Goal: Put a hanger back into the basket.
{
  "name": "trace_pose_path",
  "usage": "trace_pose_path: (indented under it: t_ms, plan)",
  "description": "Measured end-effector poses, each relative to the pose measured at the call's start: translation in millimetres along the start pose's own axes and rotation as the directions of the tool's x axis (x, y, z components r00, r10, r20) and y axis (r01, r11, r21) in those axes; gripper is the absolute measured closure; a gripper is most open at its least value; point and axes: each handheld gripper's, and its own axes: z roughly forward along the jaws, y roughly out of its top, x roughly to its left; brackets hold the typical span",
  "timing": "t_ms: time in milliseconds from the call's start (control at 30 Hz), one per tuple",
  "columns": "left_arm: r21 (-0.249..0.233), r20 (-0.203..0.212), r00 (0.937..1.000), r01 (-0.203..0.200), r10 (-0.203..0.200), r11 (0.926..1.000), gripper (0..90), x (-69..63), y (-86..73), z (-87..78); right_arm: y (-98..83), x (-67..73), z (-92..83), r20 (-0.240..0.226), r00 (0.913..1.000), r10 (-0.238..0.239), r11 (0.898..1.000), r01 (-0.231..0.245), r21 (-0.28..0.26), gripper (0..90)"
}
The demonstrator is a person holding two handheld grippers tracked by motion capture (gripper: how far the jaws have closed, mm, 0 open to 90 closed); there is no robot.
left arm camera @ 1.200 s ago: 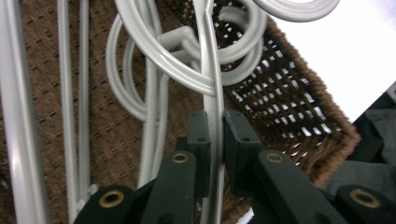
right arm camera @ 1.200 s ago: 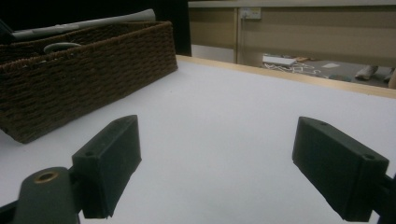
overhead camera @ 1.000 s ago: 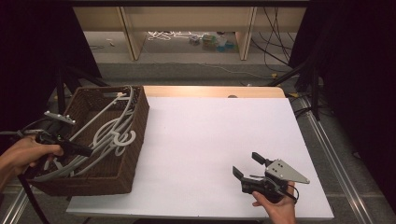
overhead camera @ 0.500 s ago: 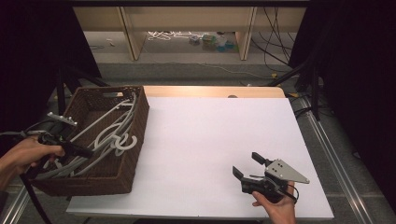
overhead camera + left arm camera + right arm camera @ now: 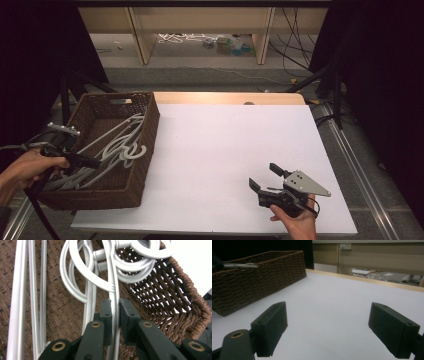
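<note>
Grip is now established: we see the left gripper (image 5: 115, 305) with its jaws nearly closed on one white hanger (image 5: 113, 277), pinching the thin bar between the pads. Compared with a second ago, the basket (image 5: 145, 165) appears slightly turned and the hangers inside have shifted, so we judge that extraction has begun. The held hanger lies inside the basket, tangled among other hangers (image 5: 120, 147) whose hooks overlap and may snag on lifting. The right gripper (image 5: 270, 176) rests near the table (image 5: 215, 145) front edge, jaws wide apart, holding nothing.
</note>
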Motion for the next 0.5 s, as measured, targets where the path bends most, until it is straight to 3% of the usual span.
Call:
trace_pose_path:
  t_ms: [100, 167, 200, 233, 333, 500]
  plan:
    - [-0.062, 0.002, 0.9982, 0.059, -0.059, 0.9963, 81.0, -3.0, 2.7, 5.2, 0.1, -0.2, -0.3, 0.000, 1.0000, 0.001, 1.000, -0.001, 0.006, 16.4]
    - [-0.057, 0.003, 0.9988, 0.048, -0.048, 0.9972, 80.9, -1.1, 3.8, 6.7, 0.0, 0.2, -0.1, -0.002, 1.0000, 0.003, 1.000, -0.003, 0.002, 16.4]
    - [-0.037, 0.002, 0.9995, 0.031, -0.031, 0.9988, 80.9, 1.7, 3.3, 6.9, -0.1, 0.3, 0.1, -0.003, 1.0000, 0.004, 1.000, -0.004, -0.002, 16.4]
    - [0.012, -0.010, 0.9999, -0.006, 0.006, 0.9999, 80.9, 5.8, 2.6, 5.4, 0.1, 0.1, -0.2, -0.001, 1.0000, 0.002, 1.000, -0.002, 0.004, 16.4]
    - [0.006, -0.005, 0.9999, 0.016, -0.016, 0.9999, 80.8, 7.9, -1.1, 10.2, 0.0, -0.5, -0.3, 0.011, 0.9999, -0.006, 1.000, 0.007, -0.006, 16.4]
    - [0.009, -0.006, 0.9998, 0.020, -0.020, 0.9998, 80.6, 10.1, -1.2, 11.6, 0.0, -0.1, -0.3, 0.008, 1.0000, -0.005, 1.000, 0.005, -0.003, 16.3]
